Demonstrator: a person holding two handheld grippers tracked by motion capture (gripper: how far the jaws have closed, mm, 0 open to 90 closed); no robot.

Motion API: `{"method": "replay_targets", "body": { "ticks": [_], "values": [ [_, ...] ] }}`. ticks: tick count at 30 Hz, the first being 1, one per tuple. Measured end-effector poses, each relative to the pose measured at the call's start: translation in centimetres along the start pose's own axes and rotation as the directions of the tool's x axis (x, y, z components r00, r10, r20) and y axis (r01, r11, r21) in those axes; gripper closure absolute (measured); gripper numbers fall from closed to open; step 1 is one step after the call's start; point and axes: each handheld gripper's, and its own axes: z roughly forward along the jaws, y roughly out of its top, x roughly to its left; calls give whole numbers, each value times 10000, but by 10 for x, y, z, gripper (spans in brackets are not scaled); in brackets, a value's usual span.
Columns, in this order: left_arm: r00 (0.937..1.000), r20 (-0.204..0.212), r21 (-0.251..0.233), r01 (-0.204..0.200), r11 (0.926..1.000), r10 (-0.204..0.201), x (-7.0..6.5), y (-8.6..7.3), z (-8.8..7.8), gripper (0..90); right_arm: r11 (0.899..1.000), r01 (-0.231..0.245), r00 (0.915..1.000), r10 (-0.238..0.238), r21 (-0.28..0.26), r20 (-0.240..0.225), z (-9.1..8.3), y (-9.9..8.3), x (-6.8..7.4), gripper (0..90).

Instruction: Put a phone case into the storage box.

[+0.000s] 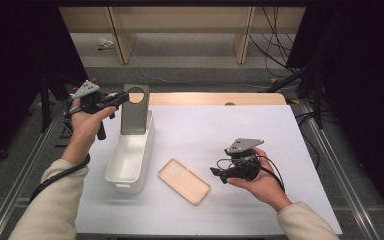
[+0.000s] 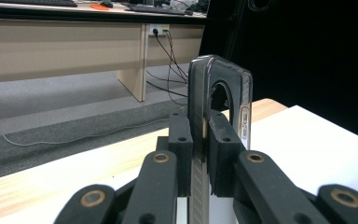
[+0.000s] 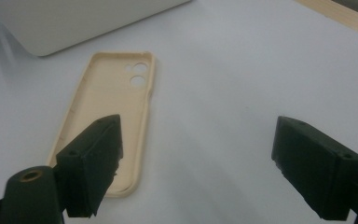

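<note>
Above the white bin [image 1: 130, 160], upright grey phone case [image 1: 135, 111], round cutout.

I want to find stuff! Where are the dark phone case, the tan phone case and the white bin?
Dark phone case [image 1: 133, 117], high view, on its flat back below the round hole.
Tan phone case [image 3: 109, 100], right gripper view, on its inner face.
White bin [image 1: 125, 170], high view, on its inside floor.

Grey phone case [image 1: 134, 111] upright over white bin [image 1: 130, 157], in left gripper [image 1: 114, 101] jaws.
</note>
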Motion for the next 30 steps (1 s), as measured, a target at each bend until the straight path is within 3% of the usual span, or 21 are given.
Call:
{"method": "replay_targets", "body": {
  "ticks": [30],
  "values": [
    [9999, -90, 468, -68, 9989, 72, 13, -11, 28, 813, 10000, -17, 10000, 18, 23, -95, 0, -1, 0, 172]
  ]
}}
